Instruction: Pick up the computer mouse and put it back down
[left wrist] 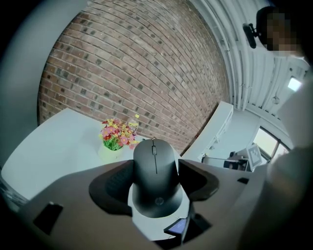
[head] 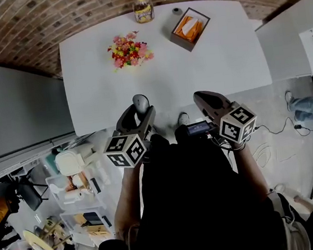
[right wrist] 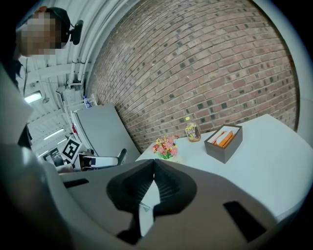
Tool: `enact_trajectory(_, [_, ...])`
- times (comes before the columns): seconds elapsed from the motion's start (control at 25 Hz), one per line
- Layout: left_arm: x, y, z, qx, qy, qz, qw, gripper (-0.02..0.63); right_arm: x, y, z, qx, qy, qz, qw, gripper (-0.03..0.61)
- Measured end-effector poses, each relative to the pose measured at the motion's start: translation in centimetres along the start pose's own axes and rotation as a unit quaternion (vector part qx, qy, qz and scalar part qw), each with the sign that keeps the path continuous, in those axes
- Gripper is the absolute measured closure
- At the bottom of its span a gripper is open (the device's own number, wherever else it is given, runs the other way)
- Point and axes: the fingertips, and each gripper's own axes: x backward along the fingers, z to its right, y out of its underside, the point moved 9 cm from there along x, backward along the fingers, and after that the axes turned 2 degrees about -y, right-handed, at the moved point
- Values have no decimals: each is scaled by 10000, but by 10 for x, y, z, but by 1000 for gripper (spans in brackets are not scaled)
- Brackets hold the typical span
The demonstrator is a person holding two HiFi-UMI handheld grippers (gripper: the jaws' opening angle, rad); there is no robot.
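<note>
Here's the left gripper [left wrist: 155, 172], its broad dark ribbed pads set wide apart and pressed against both flanks of the smooth, matte dark-grey computer mouse [left wrist: 155, 176], a rounded, domed shell with a thin scroll wheel running down its nose. The mouse fills the gap between the jaws, nose pointing away toward 12 o'clock. From the head view it sits at the near edge of the flat white table [head: 216, 57], around 7 o'clock on the tabletop; whether it rests on the surface or is raised just off it I cannot tell. Over to the right gripper [right wrist: 153, 168]: its grooved black pads are brought together, tips meeting, nothing between them, and it hangs over the table's near edge at about 5 o'clock, apart from the mouse. Up the table, a bunch of small pink, red and yellow flowers [head: 129, 50] stands at 11 o'clock. A squat clear bottle [head: 143, 8] with a yellow cap and label is at 12, by the far edge. An open dark rectangular box [head: 190, 28] with orange contents lies tilted at 1 o'clock. Behind it all runs a rough red brick wall [head: 47, 16].
</note>
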Motion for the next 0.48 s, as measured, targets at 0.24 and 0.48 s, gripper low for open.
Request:
enact_trajectory(0.24, [-5,6,-6,-206,-269,-229,9992,311,1,5,1,-29,25,-55,10000,561])
enact_trajectory(0.48, [-9,14,-20,-356,-490,-522,9968,311,6,9,1,-79,112,-99,9999,561])
